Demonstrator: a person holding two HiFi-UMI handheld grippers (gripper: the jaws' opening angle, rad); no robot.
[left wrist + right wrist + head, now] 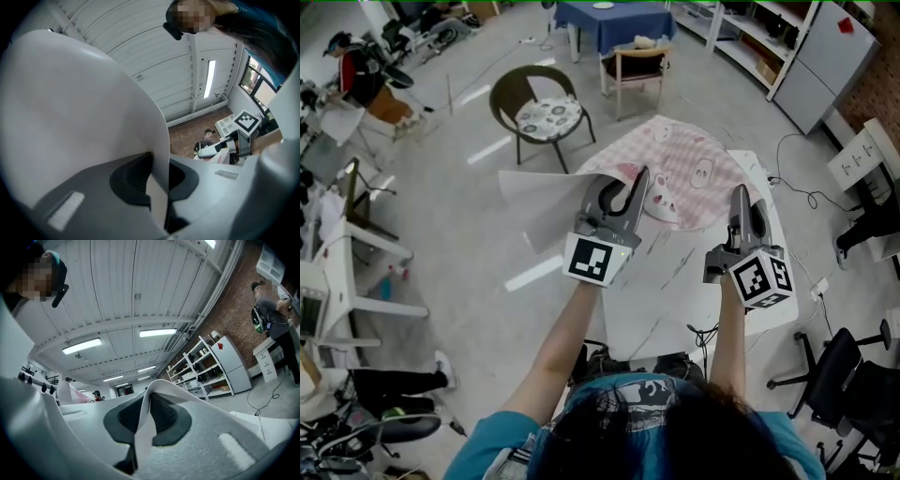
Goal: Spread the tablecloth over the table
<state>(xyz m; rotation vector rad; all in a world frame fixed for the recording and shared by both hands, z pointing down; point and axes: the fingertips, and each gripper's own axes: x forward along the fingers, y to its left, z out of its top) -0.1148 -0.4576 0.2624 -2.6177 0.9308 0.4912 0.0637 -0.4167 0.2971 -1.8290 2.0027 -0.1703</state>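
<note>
- I see the pink checked tablecloth (698,173), printed with small animal pictures, bunched over the far part of the white marble-patterned table (666,291). The near part of the tabletop is bare.
- The cloth's left portion is off the table: its plain white underside (534,202) hangs in the air out to the left, above the grey floor.
- The left gripper (637,183) is clenched on the cloth. In the left gripper view the white sheet (84,108) runs between the dark pads (133,180) and billows up over the left half of the picture.
- The right gripper (739,197) sits near the table's right side, also clamped on the fabric. In the right gripper view a folded white edge (145,427) is pinched between its pads.
- Both grippers sit side by side over the middle of the table, jaws pointing away from me, with my forearms reaching in from the near edge.
- Beyond the table's far left stands a round dark wicker chair with a patterned cushion (542,111). Further off is a wooden chair (633,66) beside a blue-draped table (614,26).
</note>
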